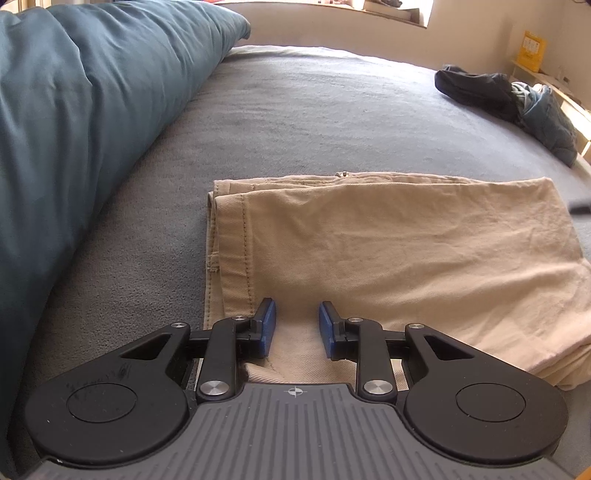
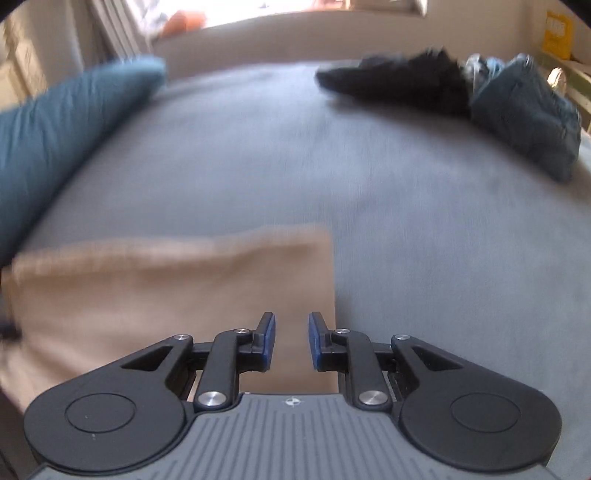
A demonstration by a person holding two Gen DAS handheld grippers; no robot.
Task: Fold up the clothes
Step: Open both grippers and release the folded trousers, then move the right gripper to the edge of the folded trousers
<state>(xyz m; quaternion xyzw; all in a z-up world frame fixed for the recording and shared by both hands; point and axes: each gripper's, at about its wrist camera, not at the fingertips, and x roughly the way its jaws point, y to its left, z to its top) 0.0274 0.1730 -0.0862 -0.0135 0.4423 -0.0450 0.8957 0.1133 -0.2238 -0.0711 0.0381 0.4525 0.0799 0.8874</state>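
Trousers: khaki trousers [image 1: 388, 266], folded flat on the grey bed cover [image 1: 295, 122].
Left gripper: left gripper [image 1: 297, 328] — jaws slightly apart over the near waistband end, nothing pinched.
Right gripper: right gripper [image 2: 291, 341] — narrowly parted above the far-end corner, empty.
Handling: likely soft, fairly heavy twill; stacked layers may slide, so take hold at the thick edges.

Daylight from far window [image 1: 391, 11], left view sharp, right view motion-blurred, fisheye-warped edges.
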